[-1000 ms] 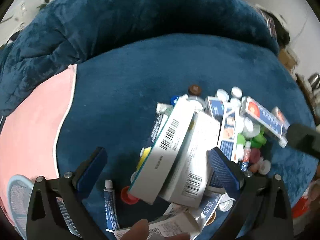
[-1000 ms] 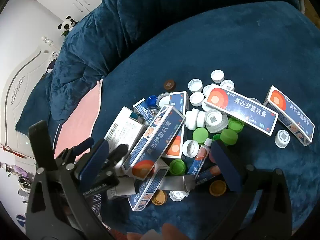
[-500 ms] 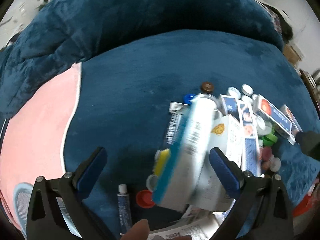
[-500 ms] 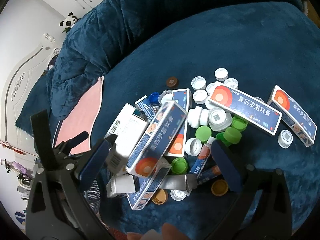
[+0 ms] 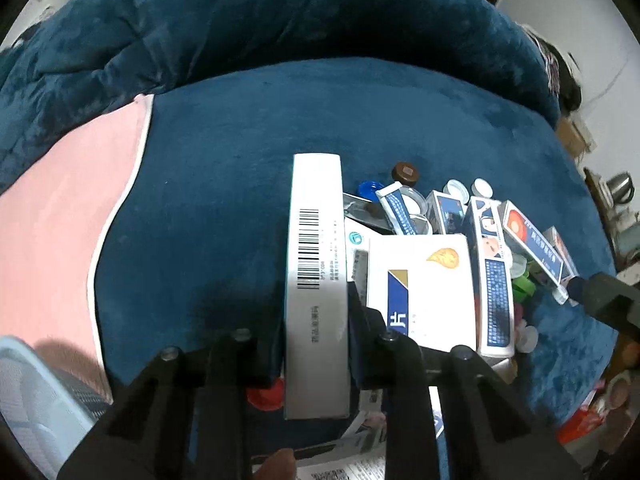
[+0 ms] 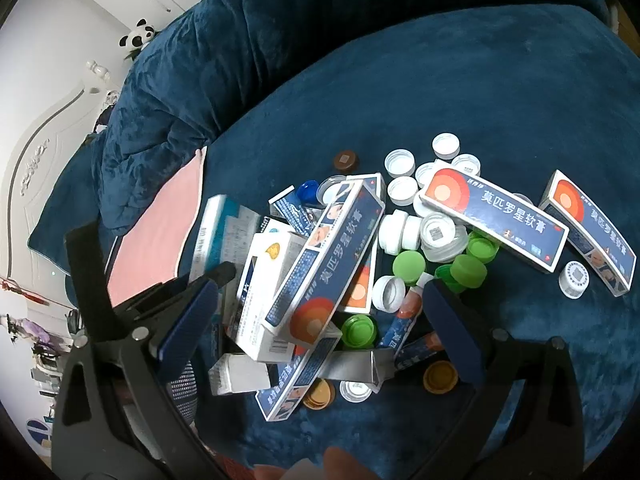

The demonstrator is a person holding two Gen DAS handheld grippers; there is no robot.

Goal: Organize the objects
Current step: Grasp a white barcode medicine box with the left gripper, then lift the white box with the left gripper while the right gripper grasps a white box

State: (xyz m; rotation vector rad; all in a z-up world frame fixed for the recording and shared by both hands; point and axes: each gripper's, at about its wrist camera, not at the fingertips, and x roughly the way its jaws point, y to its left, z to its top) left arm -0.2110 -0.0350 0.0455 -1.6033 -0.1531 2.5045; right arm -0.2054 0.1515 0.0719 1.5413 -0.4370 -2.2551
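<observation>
A heap of medicine boxes, tubes and bottle caps lies on a dark blue plush surface. My left gripper [image 5: 316, 320] is shut on a long white barcode box [image 5: 316, 280], held on edge beside the heap; it also shows in the right wrist view [image 6: 212, 232]. A white box with a gold drop mark [image 5: 420, 280] lies just right of it. My right gripper [image 6: 320, 320] is open and empty above the heap, its jaws either side of a blue ointment box [image 6: 332, 256]. Green caps [image 6: 460, 268] and white caps [image 6: 400, 188] lie beyond.
A pink cloth [image 5: 52, 216] lies left of the heap. A pale blue mesh basket [image 5: 36, 396] sits at the lower left. Two more blue ointment boxes [image 6: 496, 216] lie at the right. A rumpled blue blanket [image 5: 240, 32] rises behind.
My left gripper has closed on the long white barcode box, turned it on edge and drawn it left off the heap. My right gripper has stayed open, barely moving.
</observation>
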